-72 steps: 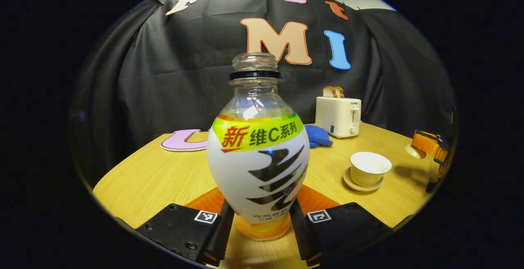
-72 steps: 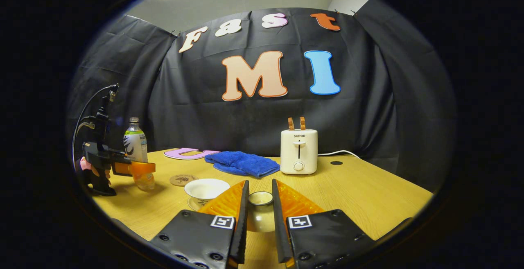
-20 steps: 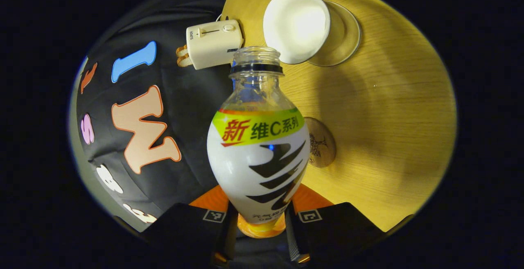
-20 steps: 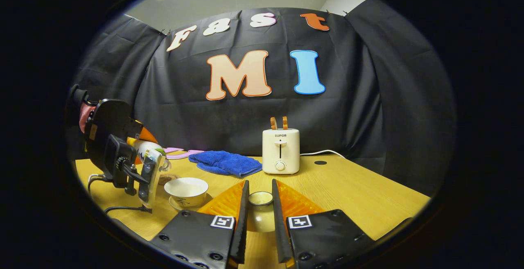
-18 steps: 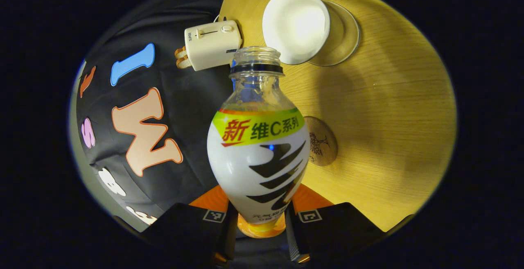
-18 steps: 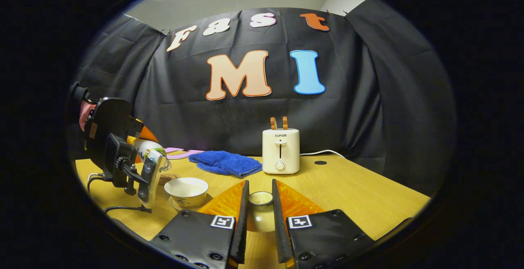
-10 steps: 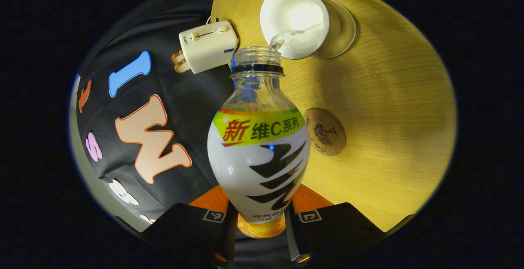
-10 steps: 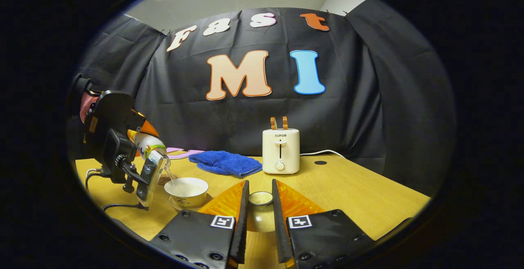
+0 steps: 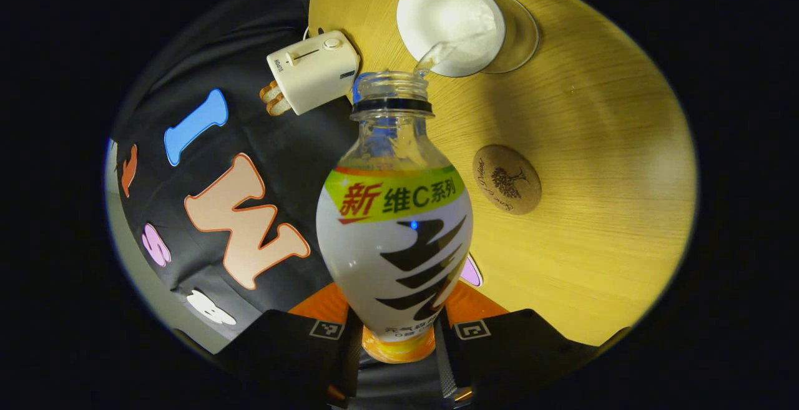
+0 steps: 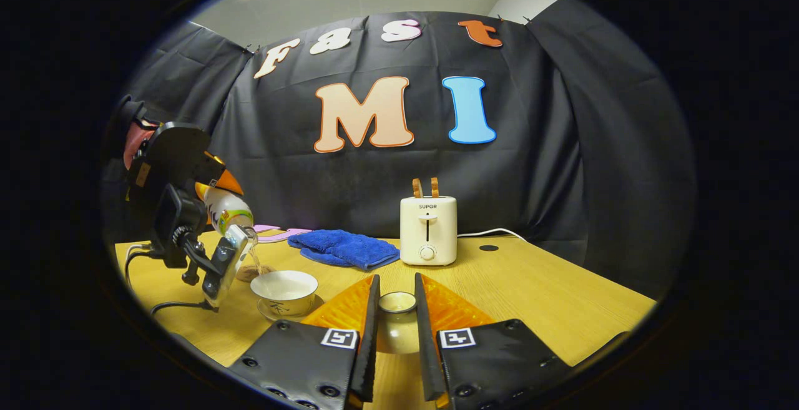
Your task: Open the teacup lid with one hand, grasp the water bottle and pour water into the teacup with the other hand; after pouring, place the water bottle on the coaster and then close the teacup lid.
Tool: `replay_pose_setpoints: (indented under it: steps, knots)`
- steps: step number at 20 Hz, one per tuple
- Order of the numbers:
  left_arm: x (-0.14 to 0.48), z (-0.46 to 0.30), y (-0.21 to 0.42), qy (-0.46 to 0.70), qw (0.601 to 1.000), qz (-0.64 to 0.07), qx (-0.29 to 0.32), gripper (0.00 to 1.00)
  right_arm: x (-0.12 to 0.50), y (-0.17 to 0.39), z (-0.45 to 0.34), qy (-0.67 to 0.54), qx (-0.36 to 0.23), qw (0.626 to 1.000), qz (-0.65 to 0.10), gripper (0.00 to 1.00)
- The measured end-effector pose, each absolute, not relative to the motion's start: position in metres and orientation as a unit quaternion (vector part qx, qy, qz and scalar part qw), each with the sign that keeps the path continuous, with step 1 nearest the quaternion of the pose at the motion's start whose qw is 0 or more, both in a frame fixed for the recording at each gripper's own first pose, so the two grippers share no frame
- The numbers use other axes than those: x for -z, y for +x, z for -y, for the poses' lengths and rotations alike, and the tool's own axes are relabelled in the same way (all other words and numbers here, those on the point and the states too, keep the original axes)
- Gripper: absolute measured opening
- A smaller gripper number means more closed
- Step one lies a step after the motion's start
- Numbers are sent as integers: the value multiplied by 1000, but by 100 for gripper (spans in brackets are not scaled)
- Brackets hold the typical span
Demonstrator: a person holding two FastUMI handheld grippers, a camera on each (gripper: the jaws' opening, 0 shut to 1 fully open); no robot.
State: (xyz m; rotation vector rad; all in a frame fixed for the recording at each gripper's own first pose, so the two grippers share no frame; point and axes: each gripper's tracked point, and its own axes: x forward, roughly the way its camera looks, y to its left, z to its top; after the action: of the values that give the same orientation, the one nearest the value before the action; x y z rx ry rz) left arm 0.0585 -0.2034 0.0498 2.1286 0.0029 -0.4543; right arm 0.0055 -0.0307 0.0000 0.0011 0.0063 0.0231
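My left gripper (image 9: 394, 341) is shut on the base of a capless water bottle (image 9: 393, 235) with a white, green and yellow label. The bottle is tipped over, and a thin stream of water runs from its mouth into the white teacup (image 9: 450, 23) on its saucer (image 9: 521, 32). In the right gripper view the tilted water bottle (image 10: 226, 213) hangs above the teacup (image 10: 284, 291) at the left. My right gripper (image 10: 396, 329) is shut on the knob of the teacup lid (image 10: 397, 316), held just above the table. The round cork coaster (image 9: 507, 179) lies beside the cup.
A white toaster (image 10: 427, 230) with two slices of bread stands at the back of the wooden table (image 10: 549, 297). A blue cloth (image 10: 343, 248) lies to its left. A hand (image 10: 134, 138) holds the left gripper, and its cable trails on the table.
The bottle was lifted from the table, carried to the cup and tipped further; water began running into the cup half a second ago and still flows. My right gripper has kept still with the lid.
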Motion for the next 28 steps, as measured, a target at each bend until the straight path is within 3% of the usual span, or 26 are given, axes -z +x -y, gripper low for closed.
replay_pose_setpoints:
  steps: [20,28]
  knots:
    - [-64,227,48,910,380,14,164,48,0,6,30,1,-13,1000,-3,34]
    - [-39,218,48,882,428,-6,195,49,0,6,30,1,-13,1000,-3,34]
